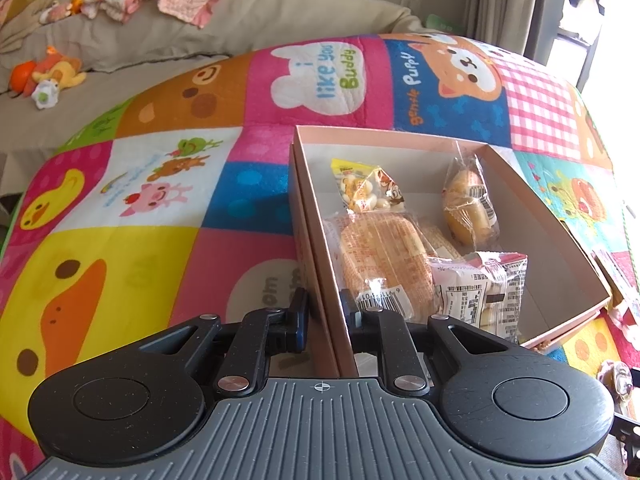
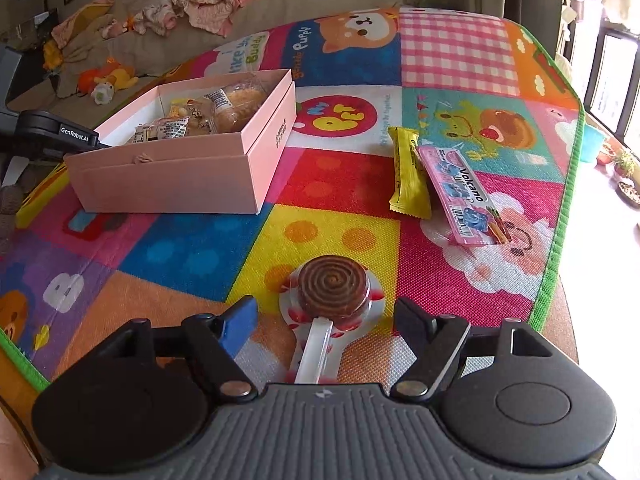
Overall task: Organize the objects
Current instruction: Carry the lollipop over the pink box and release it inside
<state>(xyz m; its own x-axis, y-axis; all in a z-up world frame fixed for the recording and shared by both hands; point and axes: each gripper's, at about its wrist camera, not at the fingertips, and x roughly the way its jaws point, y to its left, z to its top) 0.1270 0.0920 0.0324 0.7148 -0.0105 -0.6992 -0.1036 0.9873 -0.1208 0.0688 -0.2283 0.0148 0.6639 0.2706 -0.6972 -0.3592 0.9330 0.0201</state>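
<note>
Lollipop (image 2: 333,290) between right tool's (image 2: 326,320) fingers.

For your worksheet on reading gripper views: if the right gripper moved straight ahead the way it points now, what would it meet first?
Probably the lollipop. It lies on the mat between the fingers of the open right gripper, stick toward the camera. Height above the mat is unclear.

mat (image 1: 328,76): "i like you Buddy" | pink packet (image 2: 464,192): "Volcano"
</note>
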